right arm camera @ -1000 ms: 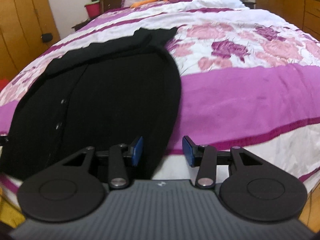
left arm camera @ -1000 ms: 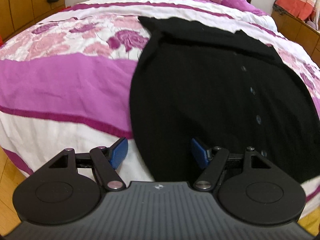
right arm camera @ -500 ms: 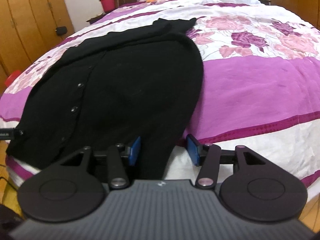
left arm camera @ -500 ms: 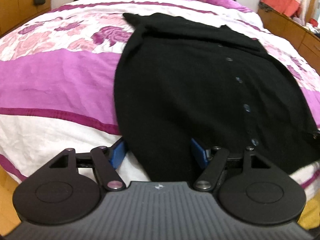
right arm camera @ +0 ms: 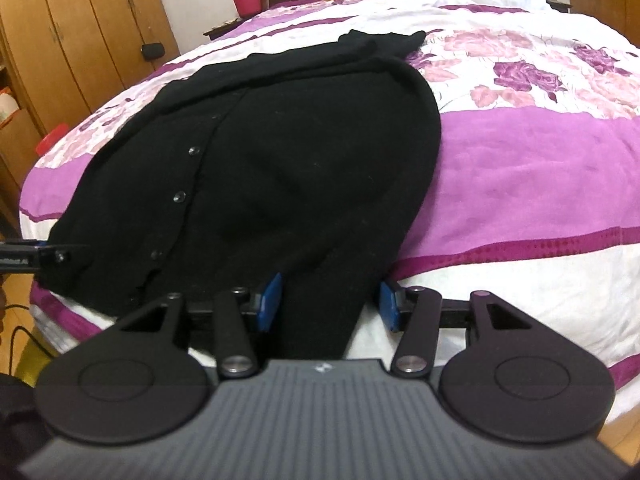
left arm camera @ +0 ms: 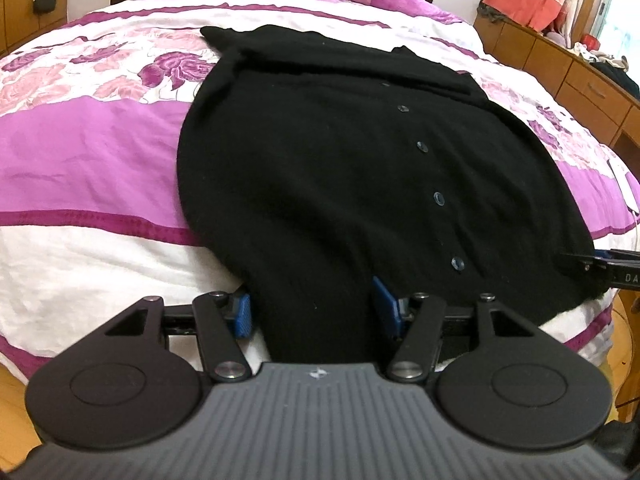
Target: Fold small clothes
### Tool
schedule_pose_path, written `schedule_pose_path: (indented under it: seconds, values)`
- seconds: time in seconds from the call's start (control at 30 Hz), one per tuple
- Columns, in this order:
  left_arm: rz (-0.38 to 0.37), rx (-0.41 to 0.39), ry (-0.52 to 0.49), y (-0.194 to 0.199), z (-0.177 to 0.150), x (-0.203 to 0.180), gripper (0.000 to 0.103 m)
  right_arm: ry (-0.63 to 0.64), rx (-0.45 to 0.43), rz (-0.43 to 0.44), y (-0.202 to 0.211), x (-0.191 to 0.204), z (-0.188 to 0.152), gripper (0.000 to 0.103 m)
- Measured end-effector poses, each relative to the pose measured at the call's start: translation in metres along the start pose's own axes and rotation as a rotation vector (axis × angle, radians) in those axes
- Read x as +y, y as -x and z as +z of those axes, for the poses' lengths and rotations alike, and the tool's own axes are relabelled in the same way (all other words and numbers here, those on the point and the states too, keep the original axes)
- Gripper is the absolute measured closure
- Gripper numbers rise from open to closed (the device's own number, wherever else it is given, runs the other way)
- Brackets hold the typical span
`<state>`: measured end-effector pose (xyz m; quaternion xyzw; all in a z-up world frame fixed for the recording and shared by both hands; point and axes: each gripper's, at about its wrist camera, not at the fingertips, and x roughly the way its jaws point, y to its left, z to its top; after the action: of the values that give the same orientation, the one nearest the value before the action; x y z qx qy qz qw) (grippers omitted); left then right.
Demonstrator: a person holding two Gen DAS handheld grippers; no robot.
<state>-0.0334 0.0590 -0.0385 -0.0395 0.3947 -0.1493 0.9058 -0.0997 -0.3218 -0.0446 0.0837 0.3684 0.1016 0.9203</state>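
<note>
Meanwhile, we had drawn nearer the black cardigan (left arm camera: 360, 168) spread on the bed (left arm camera: 88, 152), our left gripper (left arm camera: 312, 314) closing around its hem, our right gripper (right arm camera: 330, 306) parted astride it.

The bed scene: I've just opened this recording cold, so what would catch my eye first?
A black cardigan lies spread, buttons up, across the near end of a purple and white flowered bedspread, its hem hanging over the bed's edge. The left gripper and the right gripper each straddle a bottom corner of it with blue pads; the left's jaws are closing, neither visibly pinching yet.
</note>
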Motion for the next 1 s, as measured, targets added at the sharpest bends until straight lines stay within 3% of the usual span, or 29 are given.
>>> schedule_pose_path:
  seconds: [0.1, 0.13, 0.17, 0.27, 0.43, 0.57, 0.77, 1.0]
  values:
    - [0.003, -0.007, 0.003, 0.0, 0.0, 0.001, 0.048, -0.004, -0.007, 0.006, 0.001, -0.001, 0.0, 0.05]
    - [0.002, -0.011, 0.012, 0.001, 0.0, 0.003, 0.057, 0.001, -0.012, 0.006, 0.002, 0.0, -0.001, 0.051]
    - [0.004, -0.014, 0.027, 0.002, 0.0, 0.005, 0.075, 0.003, -0.021, 0.003, 0.002, 0.0, -0.002, 0.055]
    - [-0.027, -0.025, 0.083, 0.006, 0.003, 0.013, 0.094, -0.013, -0.057, -0.002, 0.007, -0.003, -0.002, 0.092]
    - [-0.148, -0.106, 0.199, 0.024, 0.018, 0.025, 0.095, -0.119, -0.153, 0.106, 0.022, -0.018, 0.014, 0.093]
    - [-0.188, -0.181, 0.253, 0.037, 0.04, 0.027, 0.096, -0.178, -0.252, 0.157, 0.032, -0.025, 0.038, 0.093]
    - [-0.155, -0.29, 0.259, 0.049, 0.08, 0.019, 0.096, -0.171, -0.384, 0.169, 0.038, -0.021, 0.075, 0.094]
    - [-0.087, -0.397, 0.288, 0.045, 0.13, 0.017, 0.096, -0.146, -0.502, 0.123, 0.035, -0.013, 0.114, 0.094]
